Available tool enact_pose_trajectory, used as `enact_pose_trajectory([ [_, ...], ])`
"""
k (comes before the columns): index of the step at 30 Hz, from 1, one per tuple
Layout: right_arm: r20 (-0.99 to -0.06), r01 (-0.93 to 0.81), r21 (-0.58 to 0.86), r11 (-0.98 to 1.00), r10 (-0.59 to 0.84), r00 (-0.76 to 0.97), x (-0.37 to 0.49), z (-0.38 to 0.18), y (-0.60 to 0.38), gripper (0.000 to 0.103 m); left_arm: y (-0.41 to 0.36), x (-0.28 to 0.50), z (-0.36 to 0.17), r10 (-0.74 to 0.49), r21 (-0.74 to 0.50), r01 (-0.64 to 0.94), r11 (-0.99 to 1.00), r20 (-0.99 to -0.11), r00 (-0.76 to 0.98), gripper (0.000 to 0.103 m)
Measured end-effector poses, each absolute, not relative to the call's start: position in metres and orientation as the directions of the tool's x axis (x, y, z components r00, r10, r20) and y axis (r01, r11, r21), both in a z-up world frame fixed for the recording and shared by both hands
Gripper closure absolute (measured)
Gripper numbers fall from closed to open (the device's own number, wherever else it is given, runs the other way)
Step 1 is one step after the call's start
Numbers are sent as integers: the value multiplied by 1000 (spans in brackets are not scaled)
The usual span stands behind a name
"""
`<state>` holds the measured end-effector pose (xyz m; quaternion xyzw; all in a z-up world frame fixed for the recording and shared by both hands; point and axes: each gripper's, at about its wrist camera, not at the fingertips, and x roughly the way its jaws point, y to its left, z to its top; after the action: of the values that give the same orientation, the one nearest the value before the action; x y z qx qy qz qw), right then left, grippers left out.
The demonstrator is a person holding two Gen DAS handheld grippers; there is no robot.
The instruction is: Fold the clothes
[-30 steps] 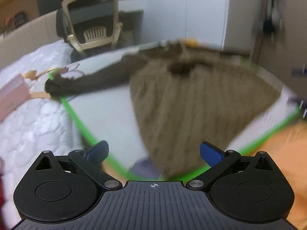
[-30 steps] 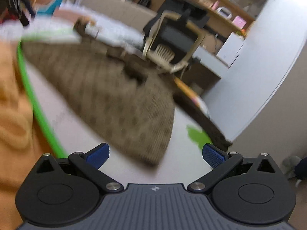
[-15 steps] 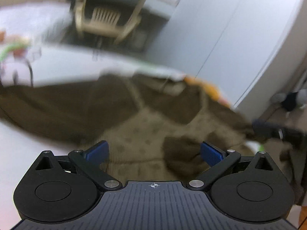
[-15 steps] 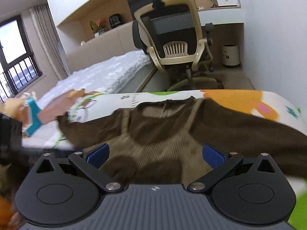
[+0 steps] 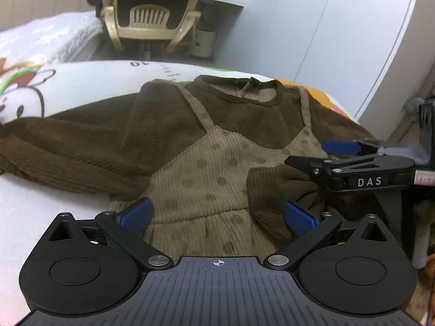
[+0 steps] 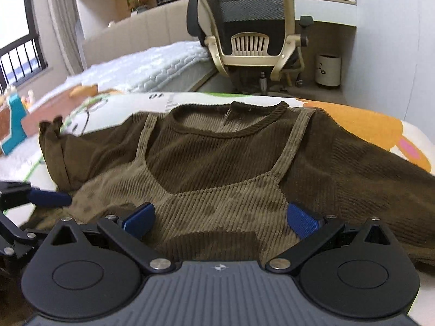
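Both my jaws wide, empty: left gripper [image 5: 217, 216] and right gripper [image 6: 220, 220] over brown dress [image 5: 206, 174], sleeve cuff [image 5: 274, 187] folded in.

soft, even indoor light fills both views, a little dim and warm, with no hard glare. daylight shows pale and washed out at the window [image 6: 19, 59] in the right wrist view. a soft shadow lies on the brown garment [image 6: 225, 179] just ahead of the camera. fisheye bending curves the wall [image 5: 353, 40] and darkens the corners. the left edge of the right wrist view is smeared with motion blur; the centres stay fairly sharp.
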<state>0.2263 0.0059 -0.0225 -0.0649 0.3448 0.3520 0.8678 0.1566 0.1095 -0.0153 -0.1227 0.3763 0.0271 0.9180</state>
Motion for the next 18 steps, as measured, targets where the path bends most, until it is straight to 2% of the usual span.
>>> enact_pose_trajectory([
  [5, -632, -657, 144, 740, 579, 514, 223, -20, 1, 0, 125, 138, -2, -46, -273, -173, 946, -643, 765, 0],
  [8, -617, -654, 140, 743, 582, 530, 220, -19, -2, 0, 170, 121, 19, 118, -294, -357, 887, -602, 790, 0],
  [11, -604, -662, 133, 738, 590, 536, 217, -18, -3, 0, 235, 119, 21, 322, -288, -599, 747, -632, 705, 5],
  [16, -603, -659, 140, 739, 591, 535, 218, -17, -4, 0, 302, 142, -7, 444, -206, -753, 625, -699, 561, 21],
  [17, -600, -656, 143, 741, 592, 538, 218, -17, -4, 0, 309, 147, -14, 463, -184, -771, 610, -707, 535, 35],
  [18, -597, -653, 147, 743, 593, 540, 218, -17, -5, 0, 313, 150, -20, 481, -165, -782, 601, -706, 519, 54],
])
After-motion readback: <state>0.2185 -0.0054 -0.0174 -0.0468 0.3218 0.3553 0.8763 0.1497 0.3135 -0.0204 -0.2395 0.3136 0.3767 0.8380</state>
